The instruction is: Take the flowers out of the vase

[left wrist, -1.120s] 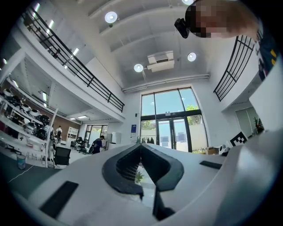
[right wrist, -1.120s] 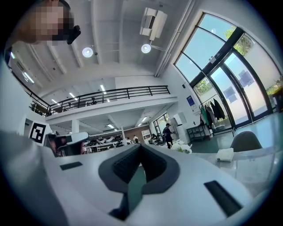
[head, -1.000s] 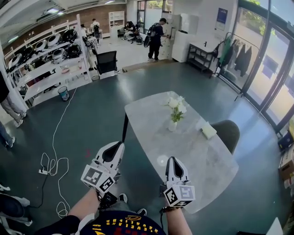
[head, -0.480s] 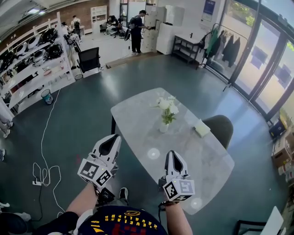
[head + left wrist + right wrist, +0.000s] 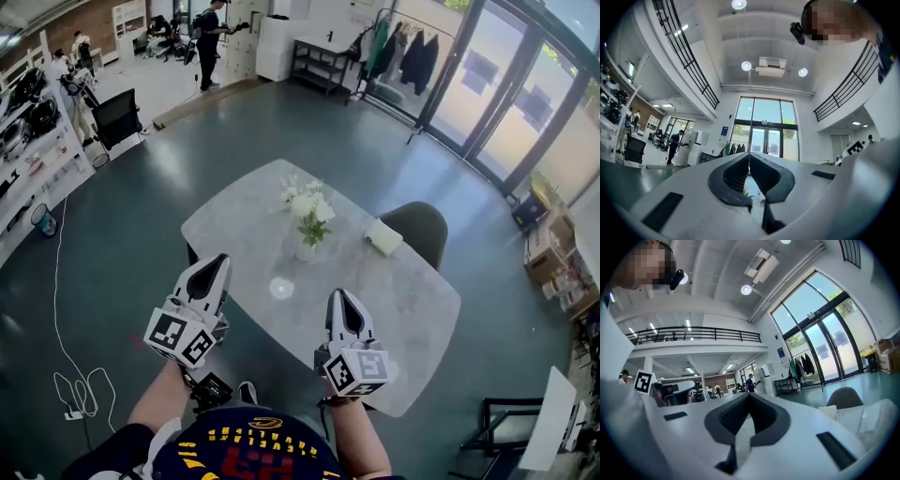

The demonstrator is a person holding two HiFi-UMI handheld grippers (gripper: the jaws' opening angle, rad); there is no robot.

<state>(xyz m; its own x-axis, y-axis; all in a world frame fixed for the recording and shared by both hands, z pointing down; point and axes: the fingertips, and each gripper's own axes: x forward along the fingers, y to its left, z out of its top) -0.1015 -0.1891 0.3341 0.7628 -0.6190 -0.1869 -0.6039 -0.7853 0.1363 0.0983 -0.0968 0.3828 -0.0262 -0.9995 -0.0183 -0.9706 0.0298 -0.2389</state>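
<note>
Head view: white flowers (image 5: 306, 202) stand in their vase (image 5: 306, 251) mid-bench (image 5: 394, 309), well beyond the left gripper (image 5: 217, 262) and right gripper (image 5: 339, 298). Left gripper view: jaws pressed together, nothing held. Right gripper view: jaws likewise together, empty.

Grey rounded table (image 5: 234, 225), small white vase (image 5: 306, 251) of white flowers (image 5: 307, 202) near its middle, pale flat pad (image 5: 383, 236) (cloth or book, unclear) by the chair-side edge.
</note>
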